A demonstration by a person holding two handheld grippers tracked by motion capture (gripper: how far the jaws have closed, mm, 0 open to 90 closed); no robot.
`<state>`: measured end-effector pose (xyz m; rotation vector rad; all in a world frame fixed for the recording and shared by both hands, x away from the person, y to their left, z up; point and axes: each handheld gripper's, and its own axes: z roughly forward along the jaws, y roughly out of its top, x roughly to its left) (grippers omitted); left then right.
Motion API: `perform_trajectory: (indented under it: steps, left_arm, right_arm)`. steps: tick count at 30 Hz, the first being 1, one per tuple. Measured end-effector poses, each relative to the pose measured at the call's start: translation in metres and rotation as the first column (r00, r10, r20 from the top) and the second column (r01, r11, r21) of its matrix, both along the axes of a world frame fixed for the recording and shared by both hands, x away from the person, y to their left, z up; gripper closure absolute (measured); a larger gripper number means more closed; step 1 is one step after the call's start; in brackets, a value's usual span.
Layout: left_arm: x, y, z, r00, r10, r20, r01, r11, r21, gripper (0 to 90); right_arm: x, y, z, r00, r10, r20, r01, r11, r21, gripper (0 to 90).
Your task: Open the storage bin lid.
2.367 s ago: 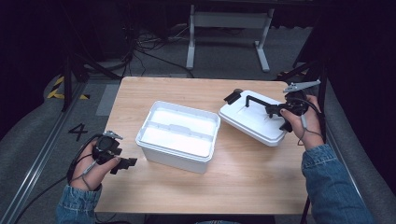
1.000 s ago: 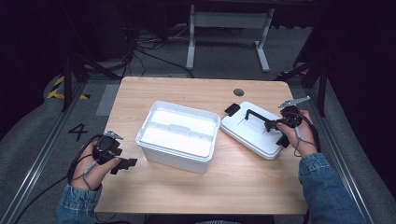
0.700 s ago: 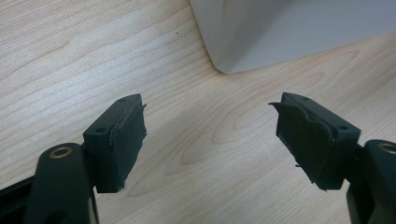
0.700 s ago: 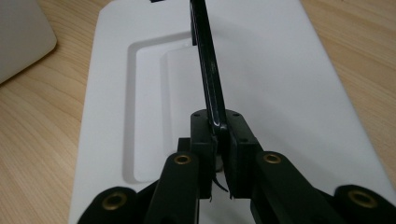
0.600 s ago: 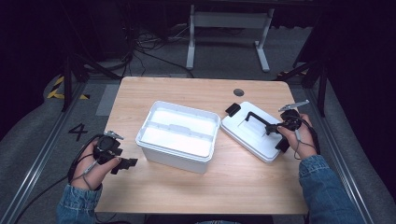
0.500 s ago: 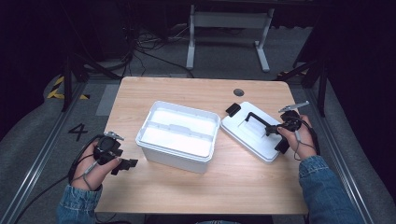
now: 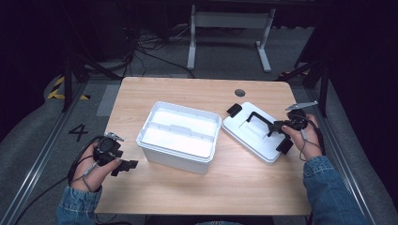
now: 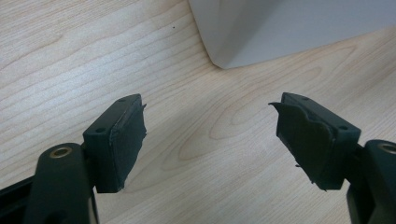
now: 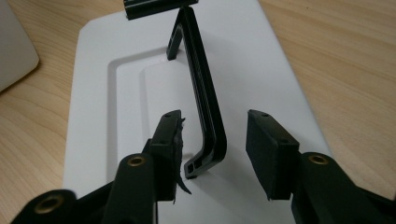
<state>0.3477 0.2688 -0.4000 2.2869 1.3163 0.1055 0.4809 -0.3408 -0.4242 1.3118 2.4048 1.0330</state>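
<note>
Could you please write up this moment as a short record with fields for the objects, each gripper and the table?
box: open white bin at mid-table, lid off
lid: white lid lying flat right of the box, apart from it, black handle upright
right gripper: right gripper open, jaws on either side of the handle's near end, not closed on it
left gripper: left gripper open, holding nothing, over bare wood near the box's corner
table: wooden table

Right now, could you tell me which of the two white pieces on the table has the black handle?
It is the flat white lid by the right gripper, whose open jaws straddle its black handle. The deep white bin at the table's centre has none.
</note>
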Motion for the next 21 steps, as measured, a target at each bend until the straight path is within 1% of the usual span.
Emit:
perform_trajectory:
  steps: [5, 6, 7, 9, 11, 12, 13, 14, 15, 16, 17, 19, 20, 21]
  left_arm:
    - [-0.001, 0.000, 0.001, 1.0000, -0.003, -0.001, 0.003, 1.0000, -0.004, 24.6]
    - [-0.001, 0.000, 0.001, 1.0000, -0.006, 0.003, 0.006, 1.0000, -0.001, 24.5]
    - [-0.002, 0.000, 0.002, 1.0000, -0.008, 0.003, 0.008, 1.0000, 0.001, 24.5]
    - [-0.002, 0.000, 0.002, 1.0000, -0.006, 0.004, 0.006, 1.0000, 0.000, 24.5]
    - [-0.003, -0.001, 0.002, 1.0000, -0.009, 0.001, 0.009, 1.0000, 0.001, 24.5]
    - [-0.003, -0.001, 0.002, 0.9999, -0.008, 0.007, 0.008, 1.0000, 0.003, 24.5]
    - [-0.003, -0.001, 0.002, 0.9999, -0.008, 0.009, 0.008, 0.9999, 0.006, 24.5]
    - [-0.004, -0.002, 0.002, 0.9999, -0.011, 0.003, 0.011, 0.9999, 0.006, 24.5]
    - [-0.004, -0.003, 0.002, 0.9999, -0.015, 0.003, 0.015, 0.9999, 0.006, 24.5]
    - [-0.005, -0.003, 0.003, 0.9998, -0.018, 0.001, 0.018, 0.9998, 0.006, 24.5]
    - [-0.005, -0.003, 0.003, 0.9998, -0.018, 0.008, 0.018, 0.9998, 0.007, 24.4]
    - [-0.006, -0.003, 0.004, 0.9999, -0.015, 0.008, 0.015, 0.9999, 0.007, 24.4]
    - [-0.006, -0.003, 0.004, 0.9998, -0.017, 0.009, 0.017, 0.9998, 0.007, 24.4]
    - [-0.006, -0.003, 0.004, 0.9998, -0.017, 0.002, 0.017, 0.9998, 0.004, 24.4]
  right_arm:
    - [-0.007, 0.003, 0.015, 0.9992, 0.008, 0.039, -0.008, 1.000, 0.005, 53.1]
    - [-0.011, 0.005, 0.021, 0.9986, 0.019, 0.049, -0.019, 1.000, 0.007, 52.9]
    - [-0.011, 0.005, 0.021, 0.9986, 0.019, 0.049, -0.019, 1.000, 0.007, 52.9]
    - [-0.016, 0.009, 0.028, 0.9977, 0.033, 0.059, -0.033, 0.999, 0.005, 51.7]
    - [-0.022, 0.013, 0.035, 0.9967, 0.043, 0.068, -0.044, 0.999, 0.014, 51.3]
    - [-0.025, 0.015, 0.038, 0.9956, 0.052, 0.078, -0.054, 0.998, 0.016, 51.0]
    - [-0.032, 0.020, 0.046, 0.9941, 0.066, 0.087, -0.067, 0.998, 0.016, 49.9]
    - [-0.032, 0.020, 0.046, 0.9941, 0.066, 0.087, -0.067, 0.998, 0.016, 49.9]
    - [-0.036, 0.022, 0.049, 0.9928, 0.074, 0.094, -0.076, 0.997, 0.017, 49.1]
    - [-0.041, 0.026, 0.053, 0.9912, 0.087, 0.101, -0.089, 0.996, 0.024, 47.5]
    - [-0.047, 0.030, 0.057, 0.9890, 0.103, 0.106, -0.107, 0.994, 0.033, 46.1]
    - [-0.050, 0.032, 0.058, 0.9883, 0.108, 0.107, -0.113, 0.993, 0.035, 45.7]
    - [-0.054, 0.035, 0.060, 0.9862, 0.121, 0.113, -0.126, 0.991, 0.036, 45.3]
    - [-0.057, 0.037, 0.062, 0.9852, 0.130, 0.112, -0.135, 0.990, 0.044, 45.1]
